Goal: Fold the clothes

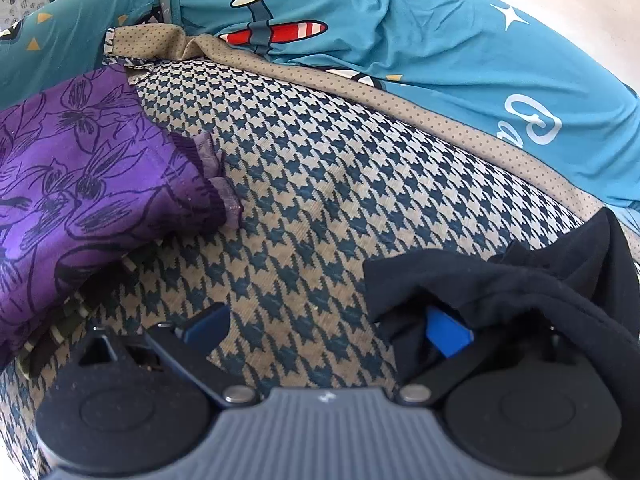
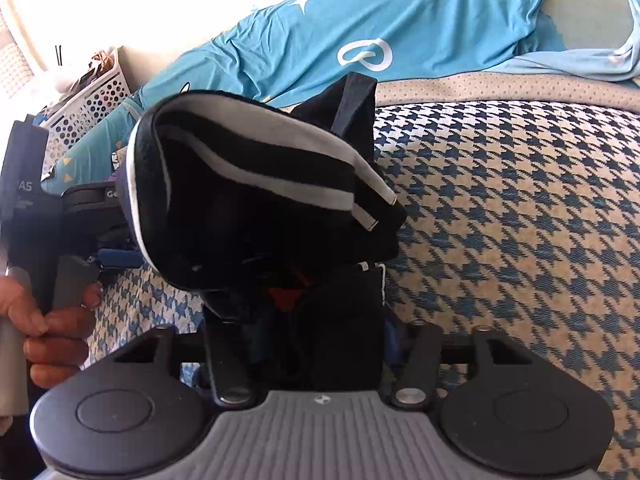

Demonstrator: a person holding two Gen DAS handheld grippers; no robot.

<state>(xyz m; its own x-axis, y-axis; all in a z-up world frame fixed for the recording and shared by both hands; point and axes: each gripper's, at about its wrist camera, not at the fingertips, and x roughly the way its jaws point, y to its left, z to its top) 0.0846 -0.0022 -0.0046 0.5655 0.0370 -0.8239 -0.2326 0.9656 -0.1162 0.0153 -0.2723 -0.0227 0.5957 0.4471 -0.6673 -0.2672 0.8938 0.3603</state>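
A black garment with white stripes (image 2: 256, 184) hangs bunched right in front of the right wrist camera. My right gripper (image 2: 296, 300) is shut on it, and the cloth hides the fingertips. In the left wrist view my left gripper (image 1: 324, 328) stands wide open just above the houndstooth bedcover (image 1: 320, 184). A fold of the black garment (image 1: 520, 280) drapes over its right finger (image 1: 446, 334), and nothing lies between the pads. A purple floral garment (image 1: 80, 184) lies crumpled at the left, beside the left finger (image 1: 204, 324).
A blue quilt with a plane print (image 1: 360, 20) is heaped along the far side of the bed (image 2: 520, 208). A white perforated basket (image 2: 92, 100) stands at the far left. A hand (image 2: 52, 320) holds the left gripper's handle at the left edge.
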